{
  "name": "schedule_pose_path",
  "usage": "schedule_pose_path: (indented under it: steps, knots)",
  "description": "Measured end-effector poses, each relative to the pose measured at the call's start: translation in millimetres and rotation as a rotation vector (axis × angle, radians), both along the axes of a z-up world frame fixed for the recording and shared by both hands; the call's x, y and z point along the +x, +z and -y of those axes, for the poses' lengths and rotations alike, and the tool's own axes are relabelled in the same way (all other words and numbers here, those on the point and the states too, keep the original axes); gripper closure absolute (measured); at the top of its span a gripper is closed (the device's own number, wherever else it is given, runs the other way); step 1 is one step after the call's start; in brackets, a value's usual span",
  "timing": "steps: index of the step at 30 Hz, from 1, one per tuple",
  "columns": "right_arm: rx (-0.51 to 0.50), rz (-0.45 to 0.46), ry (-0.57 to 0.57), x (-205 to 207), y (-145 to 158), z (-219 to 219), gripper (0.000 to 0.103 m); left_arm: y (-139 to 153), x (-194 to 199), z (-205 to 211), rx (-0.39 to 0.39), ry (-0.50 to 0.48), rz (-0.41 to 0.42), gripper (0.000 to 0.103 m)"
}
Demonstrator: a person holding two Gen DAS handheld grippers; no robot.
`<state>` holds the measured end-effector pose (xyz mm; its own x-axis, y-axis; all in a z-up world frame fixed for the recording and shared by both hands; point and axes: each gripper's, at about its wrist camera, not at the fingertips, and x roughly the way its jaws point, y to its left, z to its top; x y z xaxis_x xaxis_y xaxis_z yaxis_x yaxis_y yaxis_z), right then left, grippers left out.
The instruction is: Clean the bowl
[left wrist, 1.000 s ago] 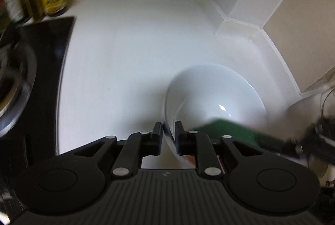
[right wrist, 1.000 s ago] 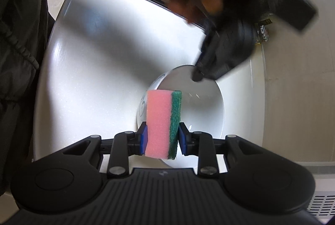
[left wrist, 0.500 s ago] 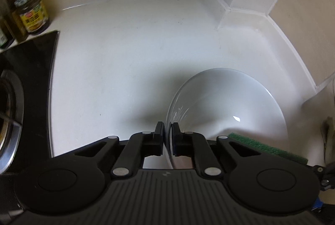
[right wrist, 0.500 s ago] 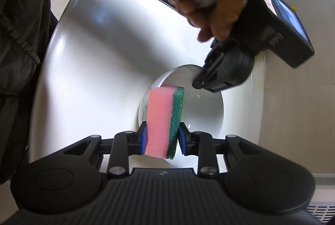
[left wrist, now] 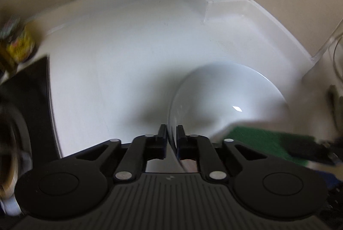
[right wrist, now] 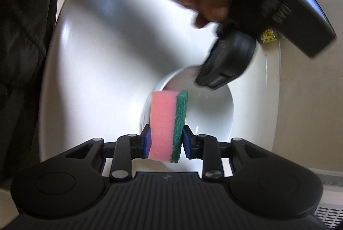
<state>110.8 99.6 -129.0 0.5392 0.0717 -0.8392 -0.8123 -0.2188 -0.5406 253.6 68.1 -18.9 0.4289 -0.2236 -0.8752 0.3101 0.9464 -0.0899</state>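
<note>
One white bowl point(left wrist: 227, 97) sits on the white bench point(left wrist: 128, 58) near its back corner, open bench beside it. The left gripper point(left wrist: 171, 133) is closing its fingers on the bowl's rim. The right gripper point(right wrist: 165, 141) grasps one pink-and-green sponge point(right wrist: 167, 123) over the bowl.

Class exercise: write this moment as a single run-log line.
left gripper: closing on rim of white ceramic bowl | right gripper: shut on pink-and-green sponge, above bowl | white counter | scrubbing not yet begun
</note>
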Motion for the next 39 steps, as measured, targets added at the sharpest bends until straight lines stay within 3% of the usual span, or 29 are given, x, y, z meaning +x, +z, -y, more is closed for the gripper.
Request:
schedule_pose_path:
  steps: [2, 8, 12, 17, 21, 23, 28, 35, 39]
  knots:
    - [0.013, 0.007, -0.047, 2, 0, -8, 0.077, 2, -2, -4, -0.023, 0.024, -0.01, 0.087]
    - [0.018, 0.029, -0.152, -5, -7, -19, 0.077, -1, -41, -17, -0.072, 0.06, -0.015, 0.086]
    - [0.022, 0.031, -0.192, -13, -10, -37, 0.077, -9, -36, -12, -0.062, -0.027, -0.033, 0.083]
    - [-0.019, 0.035, -0.164, -25, -14, -48, 0.077, -6, -8, -2, -0.006, -0.134, -0.012, 0.091]
    - [-0.059, 0.054, -0.1, -28, -19, -45, 0.077, -5, -7, -2, -0.019, -0.039, -0.024, 0.088]
    - [-0.027, 0.031, -0.092, -24, -15, -42, 0.077, -4, -20, -8, -0.038, 0.018, -0.022, 0.083]
    - [0.017, 0.006, -0.053, -32, -13, -45, 0.077, -3, -62, -13, -0.069, 0.196, 0.001, 0.084]
    - [0.016, 0.007, 0.081, -42, -12, -44, 0.077, -5, -36, -6, -0.014, 0.17, 0.022, 0.094]
    - [0.021, 0.026, 0.094, -44, -11, -41, 0.077, -7, -13, -5, -0.07, 0.191, -0.009, 0.094]
